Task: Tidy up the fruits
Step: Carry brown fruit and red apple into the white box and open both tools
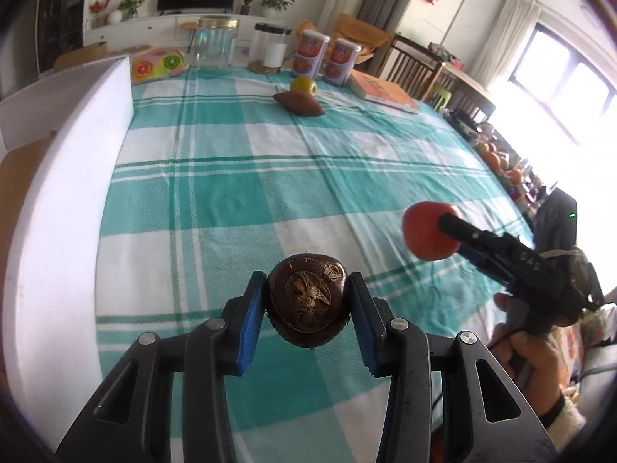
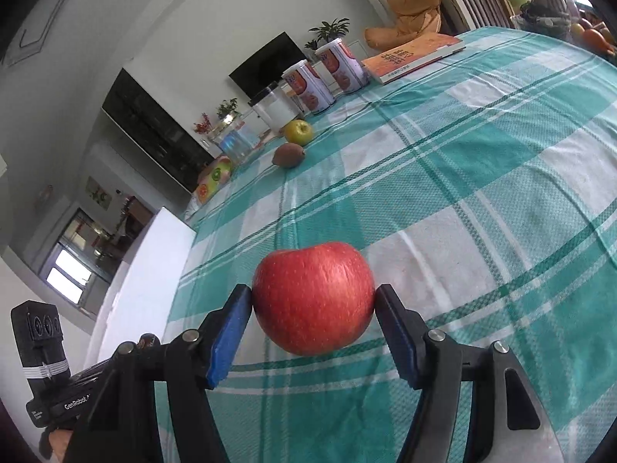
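red apple (image 2: 313, 298): 1 | green apple (image 2: 298, 131): 1 | kiwi (image 2: 288, 155): 1 | dark brown fruit (image 1: 307, 306): 1 | printed cans (image 2: 308, 87): 2 | clear jars (image 1: 214, 46): 2 | book (image 2: 414, 57): 1

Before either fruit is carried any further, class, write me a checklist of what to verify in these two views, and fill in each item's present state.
1. Left gripper pads press both sides of the dark brown fruit: ok.
2. Right gripper pads press both sides of the red apple: ok.
3. Both fruits lifted clear of the checked tablecloth: cannot tell.
4. The two grippers apart from each other: ok.
5. Yellow-green apple and brown kiwi-like fruit left on the far cloth, out of the way: ok.
6. A bowl or basket to receive the fruit in view: not ok.
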Available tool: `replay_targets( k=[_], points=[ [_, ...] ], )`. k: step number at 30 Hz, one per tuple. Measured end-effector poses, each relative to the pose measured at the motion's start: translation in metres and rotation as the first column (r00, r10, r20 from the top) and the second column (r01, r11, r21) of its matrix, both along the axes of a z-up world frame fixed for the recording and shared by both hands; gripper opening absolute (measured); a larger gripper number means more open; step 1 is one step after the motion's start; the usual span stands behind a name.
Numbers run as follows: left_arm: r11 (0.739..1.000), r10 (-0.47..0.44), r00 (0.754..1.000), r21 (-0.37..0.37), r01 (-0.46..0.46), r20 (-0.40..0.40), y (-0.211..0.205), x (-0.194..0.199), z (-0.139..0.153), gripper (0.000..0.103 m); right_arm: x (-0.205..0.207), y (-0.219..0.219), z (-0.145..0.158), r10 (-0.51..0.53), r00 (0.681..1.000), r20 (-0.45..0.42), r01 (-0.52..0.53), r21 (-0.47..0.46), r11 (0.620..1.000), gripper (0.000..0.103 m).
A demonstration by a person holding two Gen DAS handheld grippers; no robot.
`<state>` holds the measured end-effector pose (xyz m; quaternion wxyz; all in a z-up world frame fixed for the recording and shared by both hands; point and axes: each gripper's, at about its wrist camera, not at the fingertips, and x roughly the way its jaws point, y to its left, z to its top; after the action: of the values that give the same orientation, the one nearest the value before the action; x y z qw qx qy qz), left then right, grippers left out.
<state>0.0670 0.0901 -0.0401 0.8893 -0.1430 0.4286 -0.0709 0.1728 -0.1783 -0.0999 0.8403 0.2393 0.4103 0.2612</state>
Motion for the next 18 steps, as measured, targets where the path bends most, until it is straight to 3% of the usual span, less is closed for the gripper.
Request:
replay_targets(
  k=[5, 6, 7, 8, 10, 11, 14, 17, 18],
  points=[
    [0.991, 0.007, 0.998, -0.133, 0.001, 0.062, 0.025, -0.054, 0.056, 0.044, -0.027, 0.041, 0.02, 0.12, 0.993, 0.009, -0.12, 0.113, 0.986, 0.061],
    [0.989, 0.024, 0.996, -0.147, -0.012, 0.081, 0.033, -0.065, 0.066, 0.044, -0.031, 0.054, 0.028, 0.151, 0.988, 0.022, -0.153, 0.139, 0.979, 0.047],
    [0.987, 0.048, 0.994, -0.156, -0.032, 0.101, 0.043, -0.075, 0.075, 0.044, -0.034, 0.067, 0.037, 0.191, 0.981, 0.041, -0.196, 0.177, 0.965, 0.008],
    [0.986, 0.08, 0.99, -0.154, -0.061, 0.12, 0.053, -0.082, 0.081, 0.044, -0.037, 0.083, 0.048, 0.215, 0.974, 0.067, -0.224, 0.158, 0.962, 0.0],
    [0.984, 0.158, 0.977, -0.104, -0.144, 0.143, 0.075, -0.091, 0.084, 0.044, -0.036, 0.12, 0.061, 0.25, 0.961, 0.12, -0.25, -0.014, 0.968, 0.001],
    [0.978, 0.199, 0.97, -0.084, -0.189, 0.137, 0.087, -0.091, 0.08, 0.044, -0.029, 0.134, 0.058, 0.268, 0.957, 0.109, -0.264, -0.046, 0.963, 0.001],
    [0.952, 0.291, 0.952, -0.124, -0.278, 0.098, 0.118, -0.092, 0.058, 0.044, -0.014, 0.156, 0.034, 0.3, 0.954, -0.01, -0.3, -0.079, 0.951, 0.009],
    [0.937, 0.339, 0.936, -0.122, -0.328, 0.09, 0.134, -0.097, 0.044, 0.044, -0.038, 0.165, 0.027, 0.387, 0.922, -0.019, -0.387, -0.059, 0.92, 0.061],
    [0.932, 0.354, 0.931, -0.112, -0.344, 0.086, 0.139, -0.097, 0.039, 0.044, -0.052, 0.173, 0.025, 0.443, 0.897, -0.014, -0.442, -0.067, 0.894, 0.086]
  ],
)
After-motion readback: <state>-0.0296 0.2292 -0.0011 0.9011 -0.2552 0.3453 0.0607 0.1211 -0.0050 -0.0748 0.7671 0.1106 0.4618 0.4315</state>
